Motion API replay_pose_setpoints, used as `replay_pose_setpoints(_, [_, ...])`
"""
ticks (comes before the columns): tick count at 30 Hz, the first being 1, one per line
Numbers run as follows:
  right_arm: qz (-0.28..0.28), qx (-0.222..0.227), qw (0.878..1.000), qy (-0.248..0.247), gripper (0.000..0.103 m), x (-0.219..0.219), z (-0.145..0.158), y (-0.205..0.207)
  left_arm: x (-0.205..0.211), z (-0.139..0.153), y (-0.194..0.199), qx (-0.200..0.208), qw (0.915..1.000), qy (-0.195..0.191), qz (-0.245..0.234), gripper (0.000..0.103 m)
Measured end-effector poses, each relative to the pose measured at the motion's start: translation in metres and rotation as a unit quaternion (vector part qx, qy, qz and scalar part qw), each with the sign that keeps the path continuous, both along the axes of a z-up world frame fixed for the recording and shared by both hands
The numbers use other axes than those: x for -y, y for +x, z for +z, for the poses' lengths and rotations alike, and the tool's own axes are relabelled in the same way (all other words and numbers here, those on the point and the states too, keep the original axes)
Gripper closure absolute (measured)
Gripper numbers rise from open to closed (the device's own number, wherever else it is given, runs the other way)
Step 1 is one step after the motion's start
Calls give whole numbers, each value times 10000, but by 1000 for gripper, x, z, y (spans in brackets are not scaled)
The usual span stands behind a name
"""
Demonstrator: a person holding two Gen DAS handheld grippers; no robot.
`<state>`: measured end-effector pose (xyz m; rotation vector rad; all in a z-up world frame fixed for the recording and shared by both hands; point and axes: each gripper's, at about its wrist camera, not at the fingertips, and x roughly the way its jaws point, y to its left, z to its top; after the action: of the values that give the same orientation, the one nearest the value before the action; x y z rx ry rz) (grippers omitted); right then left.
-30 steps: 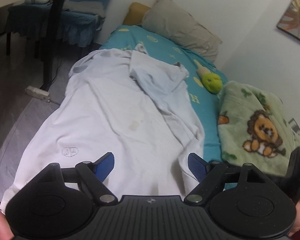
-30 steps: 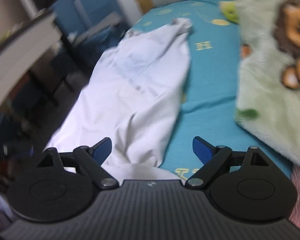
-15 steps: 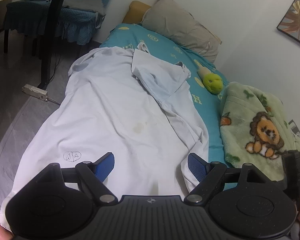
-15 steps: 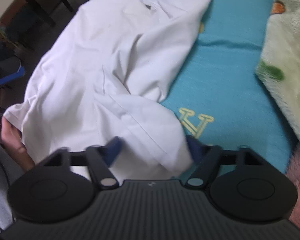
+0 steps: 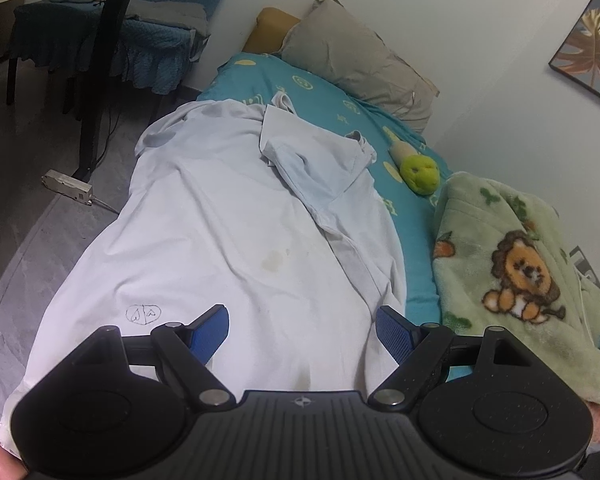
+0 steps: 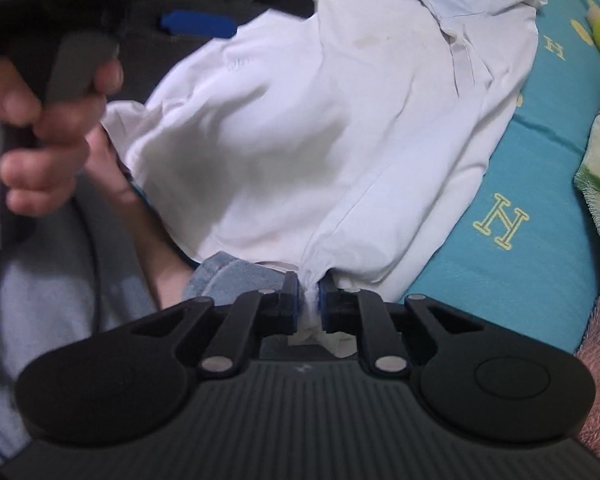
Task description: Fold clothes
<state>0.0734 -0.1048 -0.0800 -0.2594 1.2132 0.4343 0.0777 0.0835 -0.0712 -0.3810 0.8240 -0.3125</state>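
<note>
Shirt hem pinched in right gripper jaws.
Left gripper jaws gape above the hem ahead; clamp the opposite corner, keeping the cloth taut on the bed.

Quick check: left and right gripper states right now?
Left gripper: open, holding nothing, above the white shirt.
Right gripper: closed on the white shirt's hem.

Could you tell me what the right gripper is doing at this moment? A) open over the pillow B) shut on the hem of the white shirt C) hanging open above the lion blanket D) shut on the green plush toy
B: the right gripper has its jaws pinched on a bunched edge of the white shirt.
</note>
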Motion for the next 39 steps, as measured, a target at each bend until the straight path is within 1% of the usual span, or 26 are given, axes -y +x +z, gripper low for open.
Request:
replay_pose_setpoints(1, [-65, 44, 10000, 27, 86, 1, -1, 2, 0, 0, -1, -8, 10000, 15, -9, 21])
replay_pose_setpoints(2, [-137, 78, 9998, 87, 69, 3, 0, 4, 0, -1, -1, -16, 10000, 31, -17, 21])
replay_pose_setpoints(3, [-210, 113, 9996, 147, 56, 5, 0, 6, 0, -1, -1, -18, 10000, 37, -25, 21])
replay_pose_setpoints(4, [-282, 147, 9993, 206, 23, 7, 1, 8, 1, -1, -1, -18, 10000, 41, -33, 21])
replay_pose_setpoints(5, [-351, 255, 9985, 347, 7, 12, 7, 8, 1, -2, -1, -19, 10000, 33, -40, 21])
replay_pose_setpoints(7, [-487, 507, 9953, 666, 6, 23, 20, 7, 3, -2, 0, -21, 10000, 11, -51, 21])
replay_pose_setpoints(9, [-710, 903, 9897, 858, 6, 38, 33, 7, 5, -2, 1, -22, 10000, -12, -63, 21])
replay_pose_setpoints(10, [-887, 1103, 9852, 970, 6, 48, 39, 9, 7, -2, 1, 4, 10000, -21, -74, 21])
replay_pose_setpoints(12, [-1395, 1483, 9722, 1153, 6, 70, 51, 22, 12, -1, 3, 95, 9999, -16, -93, 21])
replay_pose_setpoints(13, [-1654, 1670, 9640, 1241, 6, 82, 57, 28, 15, -2, 5, 126, 9999, -17, -101, 21])
replay_pose_setpoints(15, [-2304, 1911, 9431, 1449, 6, 107, 64, 46, 23, -3, 13, 152, 9998, -39, -142, 21])
replay_pose_setpoints(18, [-3178, 2174, 9047, 1822, 6, 143, 67, 72, 38, -10, 34, 29, 9996, -183, -209, 21])
replay_pose_setpoints(20, [-3500, 2353, 8830, 2062, 6, 161, 59, 82, 49, -16, 52, -74, 9994, -267, -220, 21])
replay_pose_setpoints(21, [-3623, 2409, 8742, 2154, 6, 167, 51, 85, 54, -19, 63, -107, 9993, -276, -220, 21])
replay_pose_setpoints(22, [-3724, 2391, 8691, 2208, 6, 172, 42, 87, 60, -23, 74, -140, 9993, -284, -220, 21])
replay_pose_setpoints(24, [-3914, 2323, 8603, 2298, 6, 182, 26, 90, 70, -31, 100, -181, 9994, -275, -124, 21])
replay_pose_setpoints(26, [-4073, 2253, 8537, 2337, 7, 190, 16, 91, 80, -42, 128, -229, 9994, -267, 25, 22])
replay_pose_setpoints(29, [-4130, 2254, 8498, 2374, 6, 195, 13, 96, 89, -55, 159, -137, 9995, -152, 245, 27])
replay_pose_setpoints(31, [-4163, 2261, 8474, 2398, 6, 199, 11, 100, 94, -62, 178, -66, 9992, -70, 390, 33])
replay_pose_setpoints(35, [-4227, 2275, 8425, 2446, 6, 206, 6, 108, 104, -78, 218, 74, 9976, 95, 681, 36])
replay_pose_setpoints(36, [-4243, 2278, 8412, 2458, 6, 208, 5, 109, 107, -82, 228, 109, 9970, 136, 754, 41])
replay_pose_setpoints(37, [-4259, 2281, 8400, 2470, 6, 210, 4, 111, 110, -86, 238, 144, 9963, 177, 826, 55])
replay_pose_setpoints(38, [-4275, 2285, 8387, 2482, 7, 212, 3, 113, 112, -90, 248, 179, 9956, 218, 898, 64])
replay_pose_setpoints(39, [-4290, 2288, 8375, 2494, 6, 214, 2, 115, 116, -90, 253, 226, 9957, 328, 840, 80])
